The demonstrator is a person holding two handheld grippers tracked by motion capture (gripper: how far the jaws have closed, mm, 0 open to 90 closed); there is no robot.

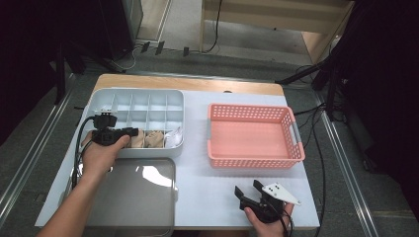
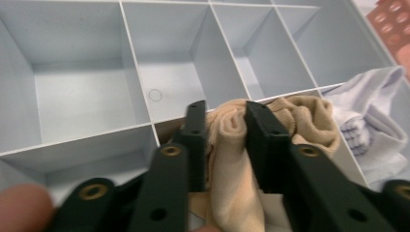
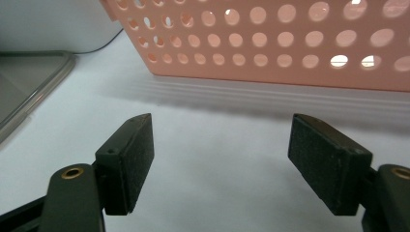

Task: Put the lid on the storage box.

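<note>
Beige sock [image 2: 232,159] pinched between black jaws of left gripper [image 2: 225,126], jaws closed in on a bunched fold, fabric bulging above and below the pads. Sock sitting in near row of grey divided organiser [image 1: 94,104], in a compartment toward the left; second beige sock [image 2: 309,121] in the next cell along, white sock [image 2: 372,130] in the cell beyond that. Remaining cells, as far as visible, bare. Clear lid [image 1: 133,197] lying flat on the table just in front of organiser. Pink perforated basket [image 1: 291,158] to the right, well apart from the socks, nothing in it. Right gripper [image 1: 248,191] near front table edge, jaws spread wide, holding nothing, resting low over white table surface [image 3: 217,145] just short of basket wall. Judgement: early stage, likely emptying socks into basket; first sock gripped but not lifted clear, nothing transferred; all three socks left to move. Direction of transfer not certain from this alone.
</note>
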